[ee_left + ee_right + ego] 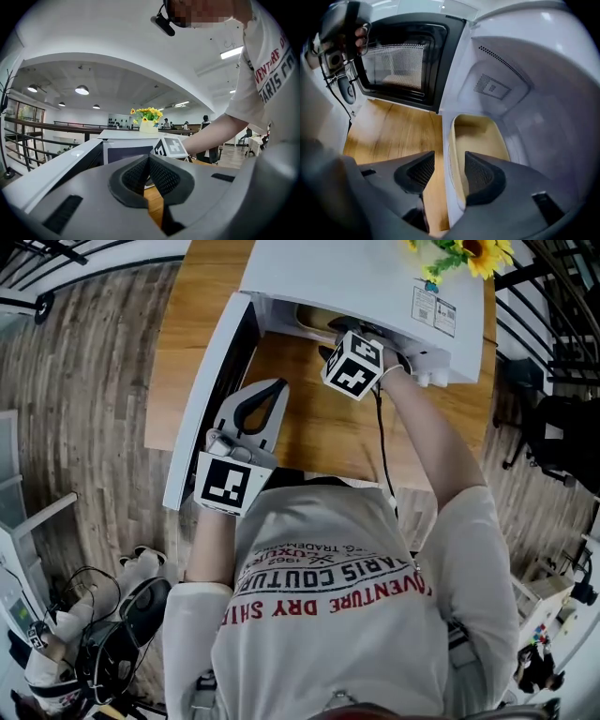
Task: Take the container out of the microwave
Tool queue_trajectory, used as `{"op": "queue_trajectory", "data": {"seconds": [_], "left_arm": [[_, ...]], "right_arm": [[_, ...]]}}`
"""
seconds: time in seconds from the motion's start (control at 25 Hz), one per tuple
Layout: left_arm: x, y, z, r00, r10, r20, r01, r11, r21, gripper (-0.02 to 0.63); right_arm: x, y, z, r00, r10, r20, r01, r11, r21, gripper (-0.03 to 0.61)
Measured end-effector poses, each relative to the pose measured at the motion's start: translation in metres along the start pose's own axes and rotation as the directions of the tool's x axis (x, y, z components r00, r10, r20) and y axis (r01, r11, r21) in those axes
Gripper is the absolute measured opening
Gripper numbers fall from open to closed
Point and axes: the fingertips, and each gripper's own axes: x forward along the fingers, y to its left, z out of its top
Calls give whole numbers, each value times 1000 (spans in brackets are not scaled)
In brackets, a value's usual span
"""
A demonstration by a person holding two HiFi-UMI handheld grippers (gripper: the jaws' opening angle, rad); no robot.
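A cream, open-topped container (480,133) sits inside the white microwave (356,277), whose door (211,395) stands swung open to the left. In the head view only a sliver of the container (314,319) shows in the opening. My right gripper (449,171) reaches down into the cavity, open, straddling the container's near wall: one pad outside it, the other inside, with a gap left at the outer pad. My left gripper (279,383) hovers over the wooden table in front of the door, shut with nothing in it (149,161).
The microwave stands on a wooden table (309,427) with a vase of sunflowers (469,254) on top. A black cable (382,446) runs along my right arm. The door's mesh window (408,56) is at the left of the cavity. Cluttered gear (94,634) lies on the floor.
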Motion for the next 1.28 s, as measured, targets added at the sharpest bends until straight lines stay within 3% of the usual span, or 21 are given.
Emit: {"op": "queue_trajectory", "data": {"seconds": [0.32, 0.4, 0.8, 1.28], "left_arm": [[5, 9, -3, 1000, -16, -5, 16, 1000, -4, 12], [9, 9, -2, 1000, -23, -3, 23, 1000, -5, 12], [6, 2, 5, 999, -35, 16, 35, 999, -4, 12], [-23, -7, 12, 999, -40, 11, 40, 998, 43, 12]], "right_arm": [[18, -7, -6, 998, -7, -61, 2, 997, -80, 73], [18, -9, -7, 998, -11, -65, 4, 995, -103, 59], [-6, 4, -2, 1000, -24, 2, 24, 997, -67, 41], [-69, 40, 18, 986, -71, 152, 56, 993, 103, 37]]}}
